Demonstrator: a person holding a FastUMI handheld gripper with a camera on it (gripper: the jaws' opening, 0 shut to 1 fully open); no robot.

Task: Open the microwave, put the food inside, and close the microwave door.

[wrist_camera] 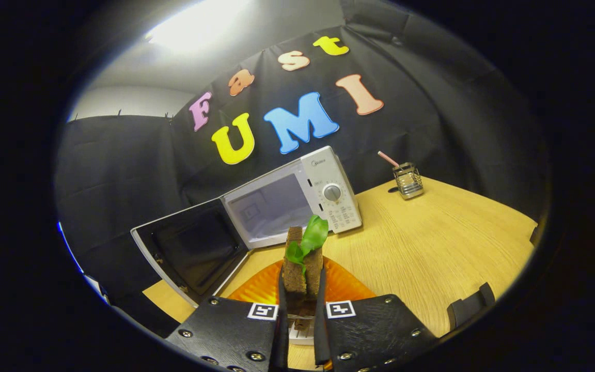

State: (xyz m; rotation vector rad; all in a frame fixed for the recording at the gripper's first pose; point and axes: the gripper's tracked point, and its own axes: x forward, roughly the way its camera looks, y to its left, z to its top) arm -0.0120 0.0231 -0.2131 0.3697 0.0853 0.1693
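The sandwich (302,266) is pinched upright between the gripper (301,305) fingers, above the orange plate (346,287). The microwave (297,199) is seen beyond, door (191,248) swung open leftward. The loose lettuce (310,237) could be snagged on the cavity edge and dislodged.

Small grey brand mark at top of microwave (297,199) control panel, too small to read; tiny print ringing its dial (332,192) likewise illegible; two square black-and-white fiducial markers (262,311) on the gripper (301,297) body, no readable characters
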